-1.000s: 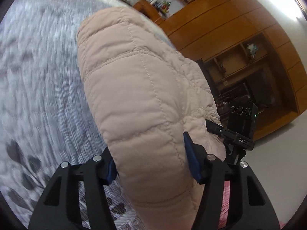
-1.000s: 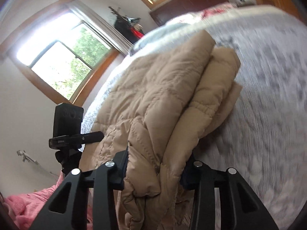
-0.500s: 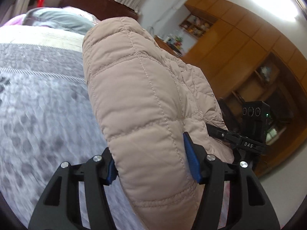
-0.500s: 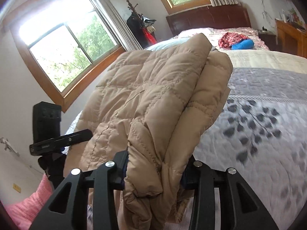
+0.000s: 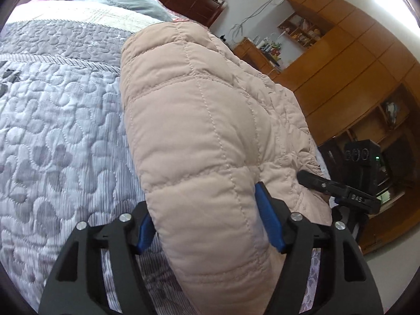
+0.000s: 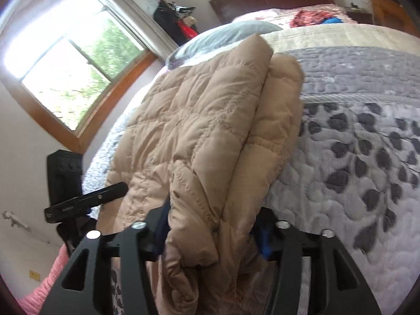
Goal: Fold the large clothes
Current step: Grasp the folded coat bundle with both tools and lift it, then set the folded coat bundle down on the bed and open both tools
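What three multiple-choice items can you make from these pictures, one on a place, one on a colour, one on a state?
1. Where does the beige quilted padded jacket lie?
A. on the grey quilted bedspread
B. on a wooden chair
C. in a drawer

2. What colour are the pads of the left claw?
A. red
B. blue
C. white

3. In what state is the right claw?
A. open and free
B. shut on the jacket
C. out of view

Key: 1 A, the jacket's far end rests on the bedspread in both views. 2 B, blue pads press both sides of the jacket. 3 B, its fingers squeeze the bunched layers between them.
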Tool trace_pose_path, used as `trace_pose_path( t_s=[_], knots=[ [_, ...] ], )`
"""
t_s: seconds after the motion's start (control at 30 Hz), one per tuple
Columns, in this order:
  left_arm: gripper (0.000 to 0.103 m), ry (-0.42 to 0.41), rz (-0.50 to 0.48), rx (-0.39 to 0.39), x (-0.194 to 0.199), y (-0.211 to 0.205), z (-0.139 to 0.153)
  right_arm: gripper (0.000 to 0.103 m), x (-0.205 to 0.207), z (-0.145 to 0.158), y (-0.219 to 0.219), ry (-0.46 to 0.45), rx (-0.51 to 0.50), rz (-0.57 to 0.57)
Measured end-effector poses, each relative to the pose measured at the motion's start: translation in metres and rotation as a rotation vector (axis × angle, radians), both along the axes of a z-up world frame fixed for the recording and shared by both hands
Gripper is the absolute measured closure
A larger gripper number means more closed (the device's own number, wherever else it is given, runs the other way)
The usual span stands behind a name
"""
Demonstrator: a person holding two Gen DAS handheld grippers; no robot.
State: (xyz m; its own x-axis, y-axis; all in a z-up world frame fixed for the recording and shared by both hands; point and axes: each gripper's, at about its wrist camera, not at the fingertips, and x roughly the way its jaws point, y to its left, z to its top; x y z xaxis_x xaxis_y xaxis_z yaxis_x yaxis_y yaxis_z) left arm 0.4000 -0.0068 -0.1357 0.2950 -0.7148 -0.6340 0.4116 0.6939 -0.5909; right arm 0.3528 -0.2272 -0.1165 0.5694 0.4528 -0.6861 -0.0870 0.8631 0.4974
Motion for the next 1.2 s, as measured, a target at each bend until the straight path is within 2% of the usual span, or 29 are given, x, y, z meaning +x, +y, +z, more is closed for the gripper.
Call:
trace_pose_path(
  t_s=[0.13,0.27,0.37,0.47,0.6,0.73,0.8,0.9,0.93,1.0,1.2],
  knots=[
    [0.029,-0.014,0.013,0.042,-0.011,0.014,0.007,0.034,-0.032,0.015,-0.001,-0.035,-0.054,-0.012],
    [0.029,-0.063,0.043,0.071,-0.034,0.034,0.018,0.034,-0.063,0.024,0.003,-0.069,-0.085,-0.008],
    [0.028,-0.142,0.053,0.122,-0.065,0.040,0.030,0.034,-0.085,0.026,0.006,-0.085,-0.097,-0.019],
    [0.028,-0.199,0.066,0.180,-0.085,0.038,0.034,0.034,-0.086,0.027,0.012,-0.081,-0.104,-0.044],
    [0.026,-0.215,0.091,0.270,-0.091,0.032,0.024,0.037,-0.079,0.013,0.003,-0.035,-0.110,-0.082],
    [0.026,-0.189,0.098,0.266,-0.084,0.026,0.022,0.038,-0.068,-0.004,-0.007,0.013,-0.069,-0.106],
    [0.028,-0.199,0.107,0.276,-0.086,0.025,0.027,0.038,-0.070,-0.003,-0.009,0.011,-0.050,-0.109],
    [0.027,-0.247,0.122,0.309,-0.098,0.024,0.038,0.038,-0.084,0.011,-0.002,-0.017,-0.094,-0.116],
    [0.024,-0.259,0.131,0.326,-0.104,0.024,0.043,0.037,-0.091,0.018,0.003,-0.031,-0.124,-0.119],
    [0.016,-0.285,0.152,0.355,-0.119,0.024,0.052,0.027,-0.104,0.029,0.013,-0.054,-0.172,-0.119],
    [0.011,-0.347,0.200,0.445,-0.162,0.022,0.066,0.006,-0.143,0.045,0.041,-0.089,-0.325,-0.158]
  ],
)
